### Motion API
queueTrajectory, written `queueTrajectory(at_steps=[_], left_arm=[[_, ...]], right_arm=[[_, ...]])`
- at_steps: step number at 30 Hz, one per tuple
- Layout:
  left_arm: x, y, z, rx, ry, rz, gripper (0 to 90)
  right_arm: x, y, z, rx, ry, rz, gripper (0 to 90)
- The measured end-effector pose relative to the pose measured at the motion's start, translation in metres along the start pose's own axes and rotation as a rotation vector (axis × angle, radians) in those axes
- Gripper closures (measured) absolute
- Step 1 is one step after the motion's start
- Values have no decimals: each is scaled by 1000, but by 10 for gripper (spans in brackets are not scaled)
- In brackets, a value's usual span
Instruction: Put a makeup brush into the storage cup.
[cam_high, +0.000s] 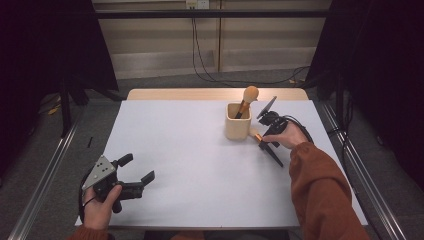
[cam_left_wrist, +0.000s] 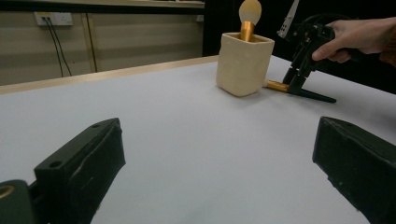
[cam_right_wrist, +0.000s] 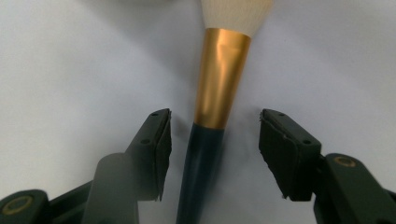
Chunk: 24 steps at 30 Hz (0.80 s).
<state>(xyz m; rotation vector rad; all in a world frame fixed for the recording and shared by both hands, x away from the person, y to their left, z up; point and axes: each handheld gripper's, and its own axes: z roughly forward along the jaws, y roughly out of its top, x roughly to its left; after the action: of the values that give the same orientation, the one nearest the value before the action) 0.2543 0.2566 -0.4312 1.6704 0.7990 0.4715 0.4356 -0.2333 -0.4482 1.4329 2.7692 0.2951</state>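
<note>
Right gripper (cam_high: 263, 137) over brush (cam_high: 267, 148) — beside cup (cam_high: 237, 127).

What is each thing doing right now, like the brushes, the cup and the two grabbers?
Brush on the table: lying flat, between the right grabber's jaws, not squeezed yet.
Brush in the cup: standing tilted, fluffy head up.
Cup: upright on the table.
Right grabber: over the lying brush, jaws apart, pads not touching it.
Left grabber: open, holding nothing.
</note>
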Motion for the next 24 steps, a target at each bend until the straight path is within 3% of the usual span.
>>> queueTrajectory(at_steps=[8, 12, 24], left_arm=[[0, 0, 0, 0, -2, 2, 22], [0, 0, 0, 1, -2, 1, 23], [0, 0, -1, 8, -2, 3, 22]], right_arm=[[4, 4, 6, -2, -4, 4, 495], [5, 3, 6, -6, -29, 6, 552], [1, 6, 6, 11, -42, 35, 691]])
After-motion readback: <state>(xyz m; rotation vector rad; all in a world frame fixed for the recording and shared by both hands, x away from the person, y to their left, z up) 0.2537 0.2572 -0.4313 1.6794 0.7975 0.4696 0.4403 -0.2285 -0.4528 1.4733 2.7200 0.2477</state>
